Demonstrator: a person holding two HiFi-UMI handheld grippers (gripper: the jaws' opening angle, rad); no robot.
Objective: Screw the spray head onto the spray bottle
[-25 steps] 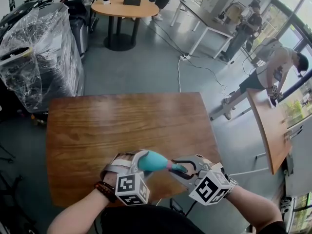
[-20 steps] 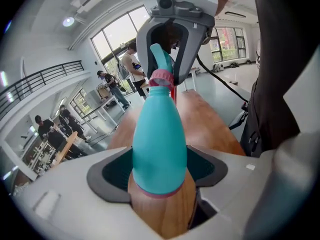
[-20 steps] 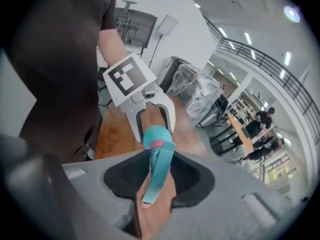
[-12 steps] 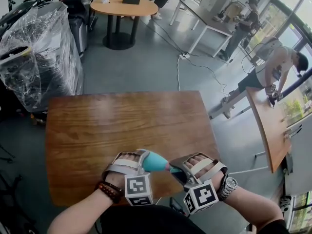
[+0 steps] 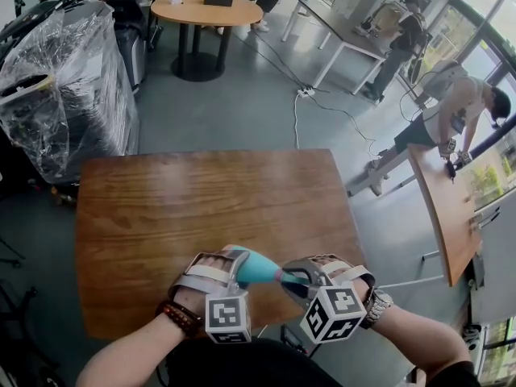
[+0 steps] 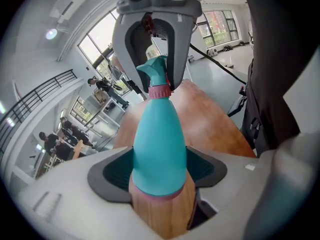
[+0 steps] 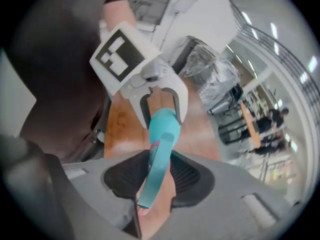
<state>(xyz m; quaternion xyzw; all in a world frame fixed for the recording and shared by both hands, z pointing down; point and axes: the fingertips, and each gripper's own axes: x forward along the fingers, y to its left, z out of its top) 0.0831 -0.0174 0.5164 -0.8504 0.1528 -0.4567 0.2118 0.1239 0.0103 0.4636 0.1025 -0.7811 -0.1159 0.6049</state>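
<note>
the spray bottle is smooth teal plastic, a teardrop that narrows to its neck. it is held lying roughly level above the near edge of the table, at 6 o'clock in the head view. a pink collar rings the neck, and the angular teal spray head sits on it.

the left gripper has its ribbed dark pads pressed on both sides of the bottle's wide end. the right gripper comes in from 3 o'clock, and its jaws are closed partway onto the spray head. both grippers are grey moulded plastic, each with a black-and-white marker cube.

only the left gripper view shows the collar and nozzle shape clearly. only the right gripper view shows the long trigger running between the pads. the head view alone shows the whole table, a glossy brown wood-grain slab with rounded corners.

farther off, at 10 o'clock, stands a bulky load wrapped in crinkled clear film. at 12 o'clock is a round wooden table.
</note>
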